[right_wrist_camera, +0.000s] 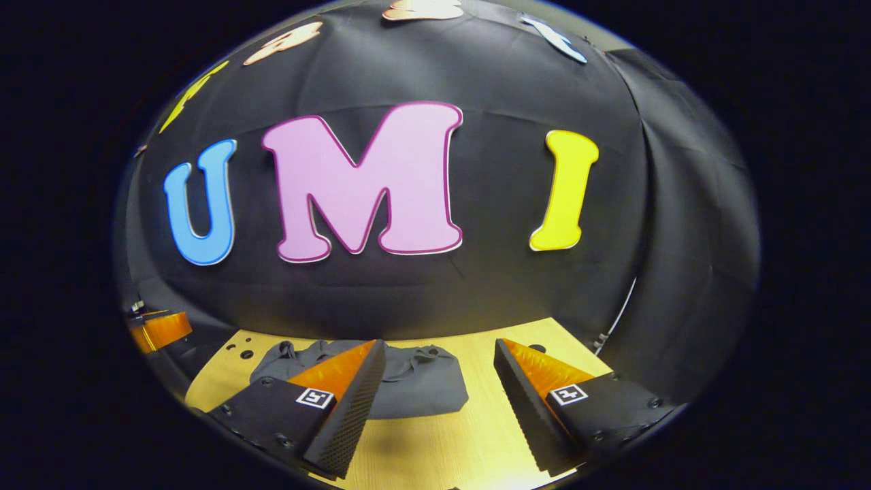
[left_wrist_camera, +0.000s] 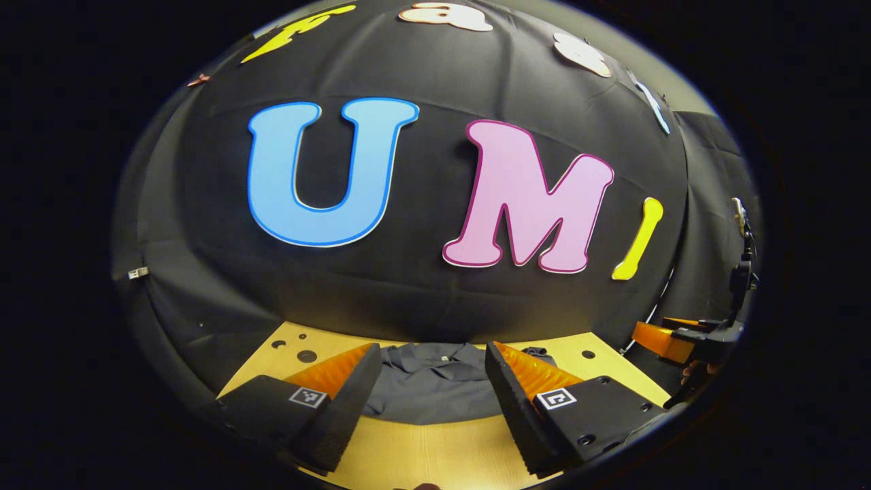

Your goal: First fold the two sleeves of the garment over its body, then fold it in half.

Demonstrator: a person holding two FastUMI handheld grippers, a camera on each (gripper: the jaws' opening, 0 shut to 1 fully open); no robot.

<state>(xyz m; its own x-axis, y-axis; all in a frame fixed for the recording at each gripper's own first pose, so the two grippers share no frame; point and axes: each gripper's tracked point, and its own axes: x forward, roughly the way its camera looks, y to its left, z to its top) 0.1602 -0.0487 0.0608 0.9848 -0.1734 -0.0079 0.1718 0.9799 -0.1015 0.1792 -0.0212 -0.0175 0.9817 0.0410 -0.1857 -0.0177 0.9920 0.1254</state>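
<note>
A dark grey garment (left_wrist_camera: 432,384) lies bunched on the wooden table (left_wrist_camera: 422,452), its collar toward the far wall. In the left gripper view my left gripper (left_wrist_camera: 430,354) hangs open above the table's near part, with the garment seen between its fingers and nothing held. The right gripper view has the same garment (right_wrist_camera: 422,381) lying left of centre, partly hidden behind the left finger (right_wrist_camera: 354,395). My right gripper (right_wrist_camera: 439,350) is open and holds nothing. The right gripper (left_wrist_camera: 680,337) also appears at the far right of the left gripper view, and the left gripper (right_wrist_camera: 160,329) at the far left of the right gripper view.
The table has several round holes near its far corners (left_wrist_camera: 306,355). Black cloth wall (left_wrist_camera: 408,286) rises right behind the table's far edge and wraps both sides. A white cable (right_wrist_camera: 622,306) hangs down the wall at the right.
</note>
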